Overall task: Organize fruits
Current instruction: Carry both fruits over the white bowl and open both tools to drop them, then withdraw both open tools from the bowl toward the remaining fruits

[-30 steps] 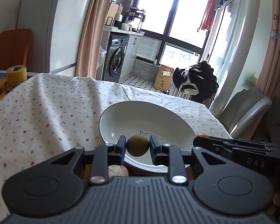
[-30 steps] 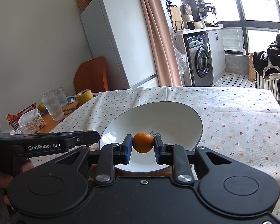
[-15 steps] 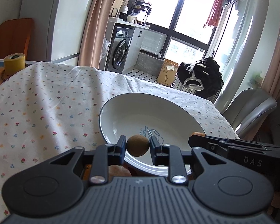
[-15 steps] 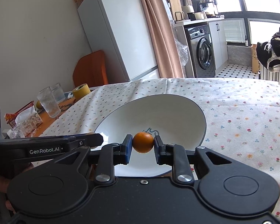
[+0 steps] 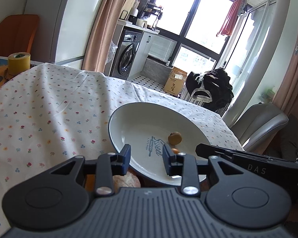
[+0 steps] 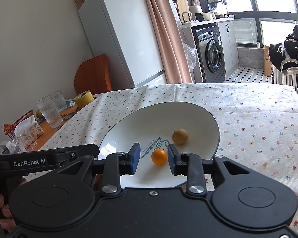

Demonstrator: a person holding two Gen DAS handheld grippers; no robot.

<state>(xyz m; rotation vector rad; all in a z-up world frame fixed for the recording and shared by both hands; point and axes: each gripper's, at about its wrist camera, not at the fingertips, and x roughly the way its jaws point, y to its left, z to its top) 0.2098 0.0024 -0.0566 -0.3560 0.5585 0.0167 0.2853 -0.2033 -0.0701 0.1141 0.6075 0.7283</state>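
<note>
A white bowl (image 5: 129, 119) (image 6: 198, 115) with blue lettering sits on the flowered tablecloth. Inside it lie a brown round fruit (image 5: 174, 138) (image 6: 180, 136) and a small orange fruit (image 6: 159, 156), whose edge peeks past my left finger (image 5: 175, 150). My left gripper (image 5: 147, 158) hangs open over the bowl's near rim, nothing between its fingers. My right gripper (image 6: 153, 158) is open too, its fingers apart on either side of the orange fruit. A pale peach-coloured fruit (image 5: 127, 180) lies below the left gripper, mostly hidden.
The right gripper's body (image 5: 248, 162) crosses the left wrist view; the left one (image 6: 39, 160) crosses the right wrist view. A yellow tape roll (image 5: 18, 62) (image 6: 84, 99), two glasses (image 6: 49, 112) and a snack basket (image 6: 19, 127) stand at the table's left. A grey chair (image 5: 260, 121) is beyond.
Both grippers have opened. The brown fruit dropped from the left one and the orange fruit from the right one; both now rest in the bowl.
</note>
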